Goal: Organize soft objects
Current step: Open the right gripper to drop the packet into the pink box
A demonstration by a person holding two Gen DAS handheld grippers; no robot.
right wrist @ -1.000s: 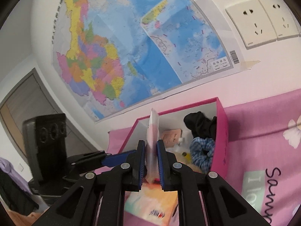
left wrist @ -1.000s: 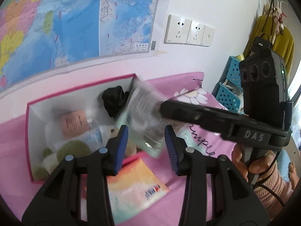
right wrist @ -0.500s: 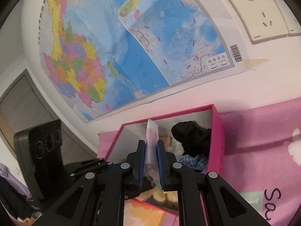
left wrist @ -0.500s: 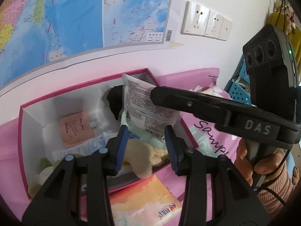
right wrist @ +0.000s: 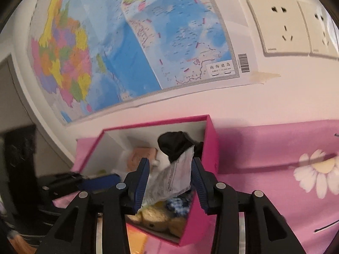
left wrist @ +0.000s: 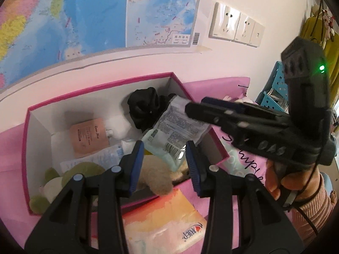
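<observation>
An open pink box [left wrist: 95,86] lies on the pink sheet and holds a black cloth [left wrist: 144,108], a tan plush [left wrist: 156,175], a green plush [left wrist: 53,186] and a pink sachet [left wrist: 91,137]. My right gripper [right wrist: 170,165] hangs over the box's right end. Its jaws are opening, and a white-green printed packet [right wrist: 171,180] leans loose between them over the box. The pads no longer clamp that packet [left wrist: 175,133]. My left gripper [left wrist: 164,148] stands open over the box's front wall with nothing between its fingers.
An orange-and-white tissue pack [left wrist: 163,222] lies on the sheet in front of the box. A wall with a map [right wrist: 148,42] and sockets [right wrist: 284,27] stands right behind it. Blue baskets [left wrist: 275,89] are at the far right. A hand [left wrist: 281,182] holds the right gripper.
The right gripper carried the packet over the box, then its jaws parted and the packet tipped over loose. The left gripper sank a little toward the box.
</observation>
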